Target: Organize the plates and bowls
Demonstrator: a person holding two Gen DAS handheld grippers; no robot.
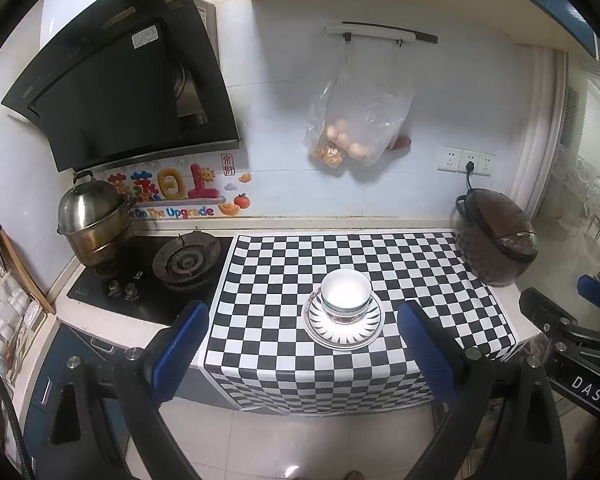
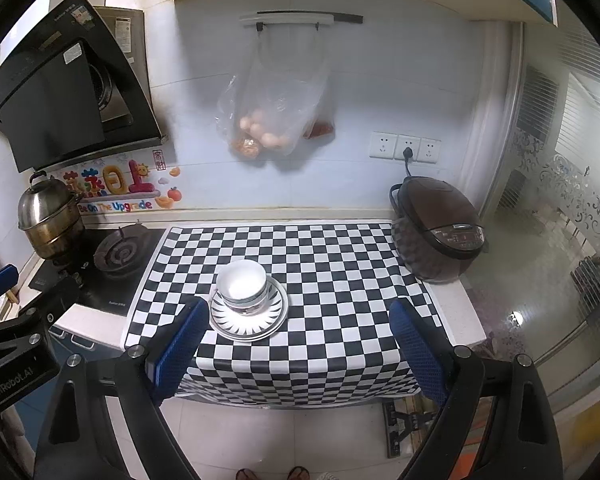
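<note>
A white glazed bowl with a dark band round its outer wall sits upright in the middle of a round white plate patterned with black radiating wedges; the bowl seems to be the top of a nested stack, and a second rim shows under the plate, though how many pieces lie there cannot be told. The stack stands on a black-and-white checkered cloth that covers the counter and drapes over its near edge.

The left gripper, black-armed with blue ribbed pads, hangs near the counter edge with its fingers spread wide and nothing between them; the stack lies beyond the tips. The right gripper is likewise spread and empty, its left pad just beside the plate's near-left rim in that view.

Left of the cloth is a black glass hob with a round cast burner, and on its far-left side a dulled stainless steel steamer pot with a domed lid. At the far right stands a rounded brown rice cooker. A clear plastic bag of eggs hangs on the pale tiled wall.
</note>
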